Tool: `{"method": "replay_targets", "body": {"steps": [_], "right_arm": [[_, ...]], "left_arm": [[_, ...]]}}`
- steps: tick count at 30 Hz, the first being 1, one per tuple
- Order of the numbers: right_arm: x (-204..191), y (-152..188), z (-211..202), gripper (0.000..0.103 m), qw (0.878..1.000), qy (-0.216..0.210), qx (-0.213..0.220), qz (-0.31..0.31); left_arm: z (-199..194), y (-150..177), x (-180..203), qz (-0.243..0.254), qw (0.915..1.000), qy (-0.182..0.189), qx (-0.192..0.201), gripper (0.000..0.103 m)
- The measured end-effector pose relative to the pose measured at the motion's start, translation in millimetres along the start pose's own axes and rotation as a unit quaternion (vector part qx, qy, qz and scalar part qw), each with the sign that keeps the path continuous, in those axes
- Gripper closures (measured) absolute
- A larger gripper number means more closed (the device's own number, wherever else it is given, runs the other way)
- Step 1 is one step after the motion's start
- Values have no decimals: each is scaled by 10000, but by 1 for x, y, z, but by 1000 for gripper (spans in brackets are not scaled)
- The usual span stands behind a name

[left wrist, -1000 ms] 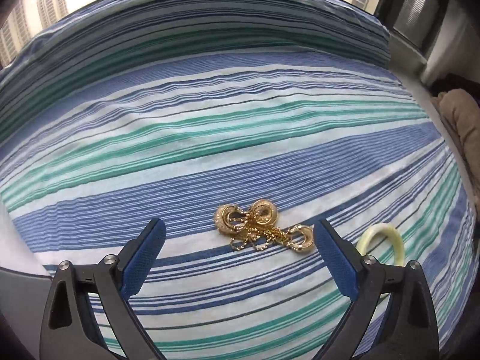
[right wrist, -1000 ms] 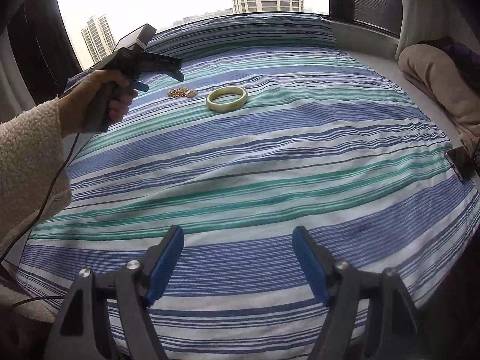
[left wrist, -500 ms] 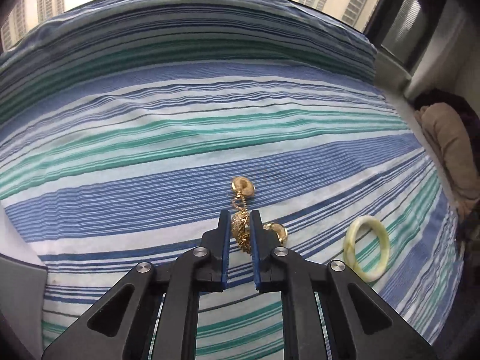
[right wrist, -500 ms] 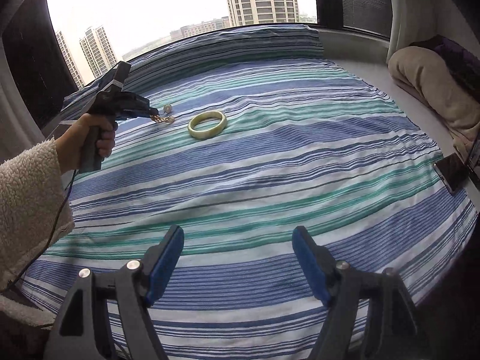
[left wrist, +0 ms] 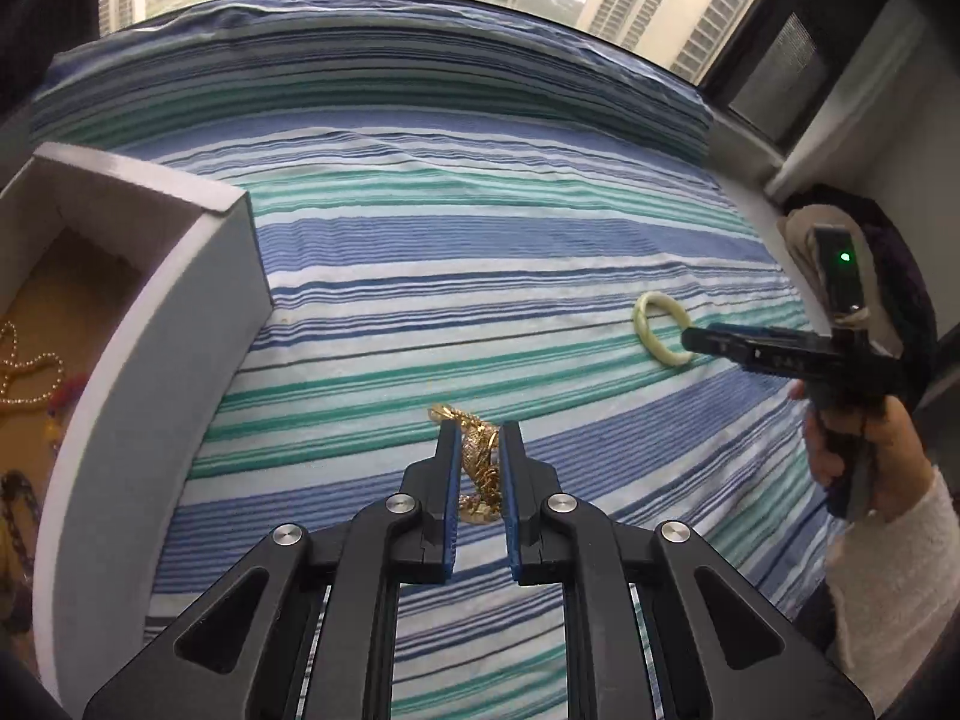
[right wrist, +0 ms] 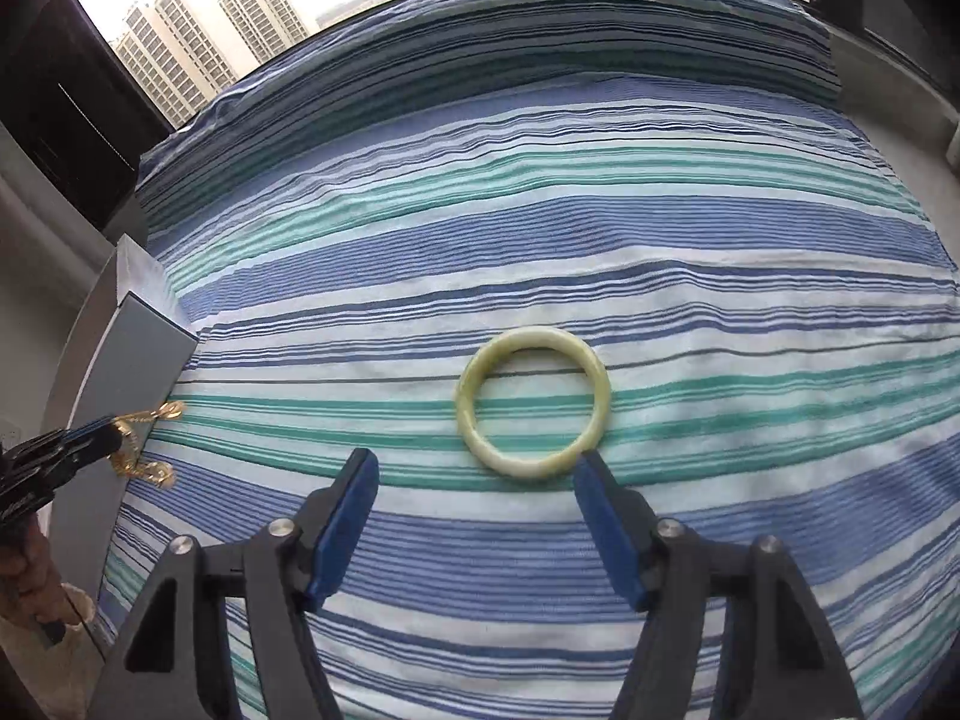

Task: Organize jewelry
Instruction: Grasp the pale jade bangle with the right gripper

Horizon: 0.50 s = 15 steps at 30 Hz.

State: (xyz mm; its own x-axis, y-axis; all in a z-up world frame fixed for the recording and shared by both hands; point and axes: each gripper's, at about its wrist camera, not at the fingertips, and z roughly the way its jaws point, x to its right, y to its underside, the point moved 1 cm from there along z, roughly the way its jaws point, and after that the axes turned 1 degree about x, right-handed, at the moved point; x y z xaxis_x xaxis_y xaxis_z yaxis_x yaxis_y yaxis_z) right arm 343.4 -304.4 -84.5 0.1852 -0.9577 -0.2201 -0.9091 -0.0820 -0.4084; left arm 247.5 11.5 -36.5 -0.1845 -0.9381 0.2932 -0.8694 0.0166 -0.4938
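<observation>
- Now the left gripper (left wrist: pixel 480 450) has its jaws clamped on a tangle of gold jewelry (left wrist: pixel 477 468), which hangs between the blue pads (left wrist: pixel 451 480) above the striped bed sheet (left wrist: pixel 480 276).
- From the right wrist view, the same gold jewelry (right wrist: pixel 141 450) shows at the far left edge, pinched in the tip of the left gripper (right wrist: pixel 114 441), with chain ends sticking out above and below the tip.
- A white box (left wrist: pixel 180 324) sits on the left of the bed, just beside the held jewelry in the left wrist view; its near wall is grey-white and its floor is brown.
- Inside the box lie a pearl-like bead strand (left wrist: pixel 24 366), some colourful beads (left wrist: pixel 60 402) and a dark chain (left wrist: pixel 18 510), all partly cut off at the frame edge.
- The right gripper (right wrist: pixel 474 480) has its jaws spread wide, hovering low over the sheet.
- A pale green bangle (right wrist: pixel 533 402) lies flat on the sheet just beyond the right gripper's blue pads (right wrist: pixel 345 516); the right pad's tip is at the bangle's near rim, though I cannot tell whether it touches.
- In the left wrist view the bangle (left wrist: pixel 660 336) lies to the right, well apart from the box, with the right gripper (left wrist: pixel 690 339) reaching over its near side, held by a hand (left wrist: pixel 852 438) in a fleecy white sleeve (left wrist: pixel 894 588).
- Tall buildings (right wrist: pixel 198 36) show through the window beyond the bed's far edge.
</observation>
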Motion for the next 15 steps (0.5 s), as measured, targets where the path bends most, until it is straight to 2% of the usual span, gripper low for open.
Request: {"method": "replay_targets", "body": {"steps": [1, 4, 5, 9, 13, 15], "right_arm": [[-9, -7, 19, 44, 9995, 106, -237, -203], [-21, -13, 59, 81, 9954, 527, -668, -449], [-27, -15, 58, 93, 9943, 703, -524, -605], [-39, -7, 48, 93, 9948, 592, -479, -671], [-56, 2, 7, 93, 9988, -35, -74, -478], [-75, 2, -20, 93, 9977, -365, 233, -530]], "left_arm": [[-9, 7, -1, -53, 10000, 4, 10, 93], [-38, 26, -13, -148, 9998, 47, 96, 93], [-49, 32, -16, -163, 9997, 45, 149, 93], [-90, 48, -36, -311, 9990, 26, 323, 93], [-144, 58, -67, -549, 9966, -72, 615, 93], [-174, 61, -88, -702, 9938, -284, 812, 93]]}}
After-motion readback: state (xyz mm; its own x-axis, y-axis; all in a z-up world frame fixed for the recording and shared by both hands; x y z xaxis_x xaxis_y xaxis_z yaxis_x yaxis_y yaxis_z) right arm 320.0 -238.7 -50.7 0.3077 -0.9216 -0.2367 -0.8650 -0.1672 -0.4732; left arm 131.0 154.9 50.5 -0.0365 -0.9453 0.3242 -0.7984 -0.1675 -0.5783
